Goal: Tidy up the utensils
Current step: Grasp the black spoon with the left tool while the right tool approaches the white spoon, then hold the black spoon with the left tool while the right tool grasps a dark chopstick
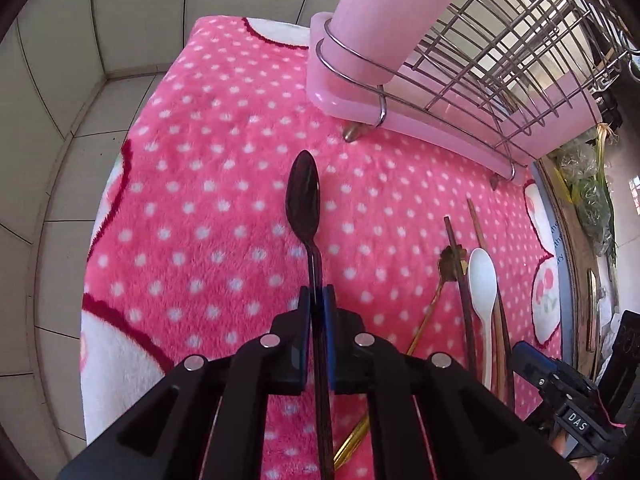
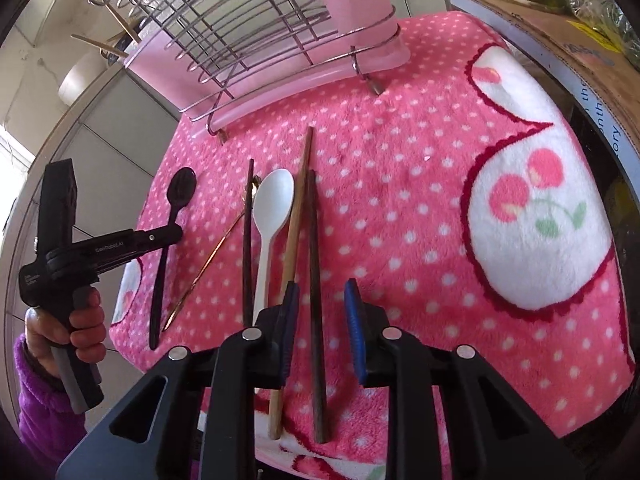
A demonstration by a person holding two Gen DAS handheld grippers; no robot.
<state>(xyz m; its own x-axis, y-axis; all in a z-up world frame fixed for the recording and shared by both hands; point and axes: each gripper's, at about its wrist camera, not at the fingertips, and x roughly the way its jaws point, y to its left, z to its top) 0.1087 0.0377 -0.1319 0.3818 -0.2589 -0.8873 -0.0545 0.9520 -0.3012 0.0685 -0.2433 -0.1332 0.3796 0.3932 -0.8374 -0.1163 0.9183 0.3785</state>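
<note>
The left gripper is squeezed tight on the thin handle of the black spoon, and the spoon's bowl sticks out in front, over the pink dotted blanket. The handle is skinny and smooth, so I think the spoon could twist or slide between the pads and drop back on the blanket. The right gripper has its jaws apart, with nothing pinched. The dark chopstick lies between them, and the light wooden chopstick runs right under the left pad. If the jaws shut here, they might catch both sticks, or push one away. Just beside those lie the white spoon, another dark chopstick and a thin gold spoon, all close together, so a bump could scatter them. Farther back stands the wire rack on its pink tray, with a pink cup in a ring. The spoon could hit the wires or miss the cup if it goes in crooked.
</note>
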